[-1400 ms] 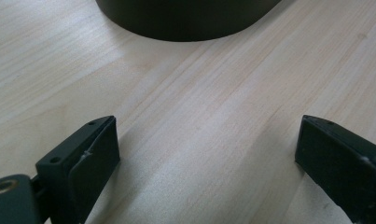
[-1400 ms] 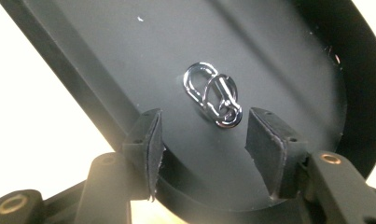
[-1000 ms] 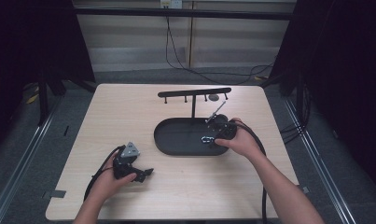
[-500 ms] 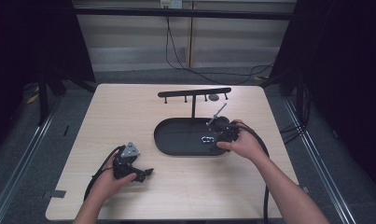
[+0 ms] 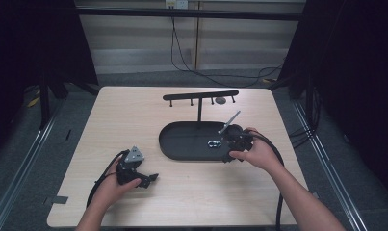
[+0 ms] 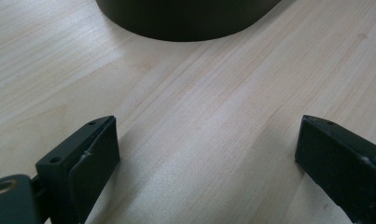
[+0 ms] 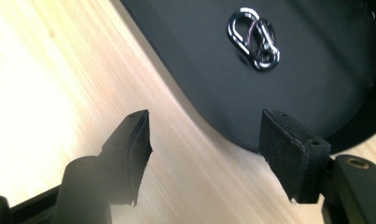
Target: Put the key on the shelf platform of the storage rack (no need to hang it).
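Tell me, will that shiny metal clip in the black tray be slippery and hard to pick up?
Probably a bit. The metal clip looks polished, so it may slide on the smooth black tray when nudged. It lies flat, so rolling seems unlikely, but a claw has little height to pinch. It looks small, thin and rigid, likely light, and shouldn't bend.

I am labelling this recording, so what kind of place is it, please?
Probably a lab or studio recording station, not a home: a light wooden table enclosed by dark curtains, loose cables along the back wall, and a staged black oval tray holding a small metal carabiner clip.
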### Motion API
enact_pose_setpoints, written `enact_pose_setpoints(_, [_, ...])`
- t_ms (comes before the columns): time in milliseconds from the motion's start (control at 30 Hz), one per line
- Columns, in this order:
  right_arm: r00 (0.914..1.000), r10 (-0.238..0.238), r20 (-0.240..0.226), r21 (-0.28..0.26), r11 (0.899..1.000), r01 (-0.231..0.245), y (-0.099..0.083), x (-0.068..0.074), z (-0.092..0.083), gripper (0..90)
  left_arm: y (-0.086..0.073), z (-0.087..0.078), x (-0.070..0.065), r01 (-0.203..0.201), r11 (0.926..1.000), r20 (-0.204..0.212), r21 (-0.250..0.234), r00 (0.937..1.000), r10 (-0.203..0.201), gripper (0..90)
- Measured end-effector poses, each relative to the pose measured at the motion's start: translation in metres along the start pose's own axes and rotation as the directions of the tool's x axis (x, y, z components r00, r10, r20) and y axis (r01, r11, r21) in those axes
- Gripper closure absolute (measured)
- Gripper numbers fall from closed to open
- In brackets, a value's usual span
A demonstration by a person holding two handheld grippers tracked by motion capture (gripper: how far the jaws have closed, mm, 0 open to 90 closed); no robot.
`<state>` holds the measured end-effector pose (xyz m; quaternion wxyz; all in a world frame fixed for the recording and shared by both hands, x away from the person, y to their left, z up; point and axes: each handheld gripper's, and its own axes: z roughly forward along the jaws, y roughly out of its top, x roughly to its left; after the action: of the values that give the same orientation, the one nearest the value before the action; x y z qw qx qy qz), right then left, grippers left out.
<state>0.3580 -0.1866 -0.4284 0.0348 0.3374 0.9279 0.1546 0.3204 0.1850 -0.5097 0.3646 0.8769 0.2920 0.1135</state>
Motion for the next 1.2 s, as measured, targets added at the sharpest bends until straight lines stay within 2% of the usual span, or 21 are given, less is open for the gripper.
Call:
enact_pose_setpoints(233, [1.0, 0.008, -0.001, -0.001, 1.0, -0.008, -0.012, 0.003, -0.003, 33.1, 0.0, 0.0, 0.0, -0.001, 1.0, 0.0, 0.0, 1.0, 0.001, 6.0])
enact_pose_setpoints(667, [0.9999, -0.01, 0.006, -0.007, 1.0, 0.01, -0.026, 0.007, -0.004, 32.5, 0.0, 0.0, 0.0, 0.003, 1.0, 0.002, 0.0, 1.0, -0.003, 6.0])
enact_pose_setpoints(1200, [0.9995, 0.032, 0.0, -0.029, 0.999, -0.032, -0.055, 0.008, -0.005, 32.2, 0.0, 0.0, 0.0, 0.006, 1.0, 0.003, -0.006, 1.0, -0.006, 6.0])
